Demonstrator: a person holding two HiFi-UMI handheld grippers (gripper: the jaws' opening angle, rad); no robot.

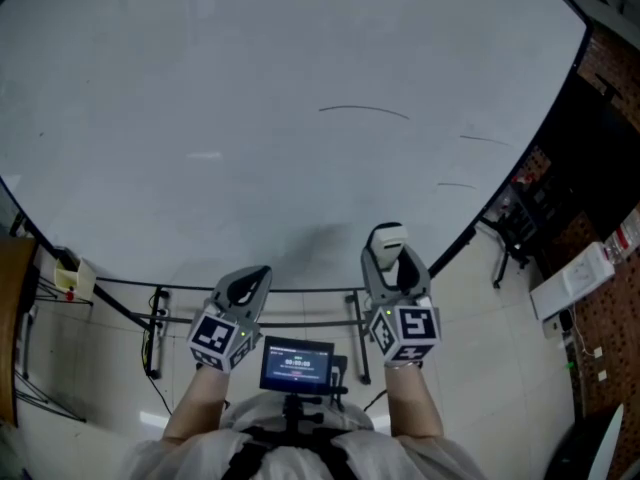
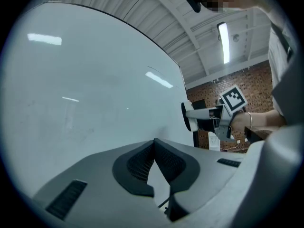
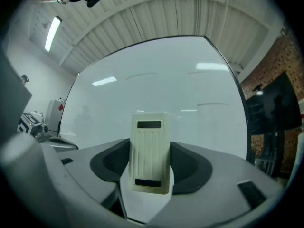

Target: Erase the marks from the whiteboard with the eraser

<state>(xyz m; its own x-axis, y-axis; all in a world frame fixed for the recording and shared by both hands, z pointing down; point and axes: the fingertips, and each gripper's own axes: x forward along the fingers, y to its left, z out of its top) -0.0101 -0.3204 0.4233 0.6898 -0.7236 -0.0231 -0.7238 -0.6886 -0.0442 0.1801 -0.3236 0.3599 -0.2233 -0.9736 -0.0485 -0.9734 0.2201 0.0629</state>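
Note:
A large whiteboard (image 1: 250, 118) fills the head view, bearing thin dark marks: a long curved line (image 1: 362, 109) and two shorter strokes (image 1: 485, 138) at the right. My right gripper (image 1: 388, 251) is shut on a cream-white eraser (image 3: 150, 151), held upright between its jaws near the board's lower edge, below the marks. The eraser (image 1: 388, 238) shows at the gripper's tip. My left gripper (image 1: 250, 283) is shut with nothing in it, lower left of the right one. In the left gripper view the right gripper (image 2: 209, 115) appears with the eraser (image 2: 185, 116) facing the board (image 2: 85, 80).
The board stands on a metal frame (image 1: 160, 313) over a tiled floor. A small screen (image 1: 296, 363) sits at my chest. A brick wall and dark furniture (image 1: 590, 158) lie to the right, a wooden piece (image 1: 12, 308) to the left.

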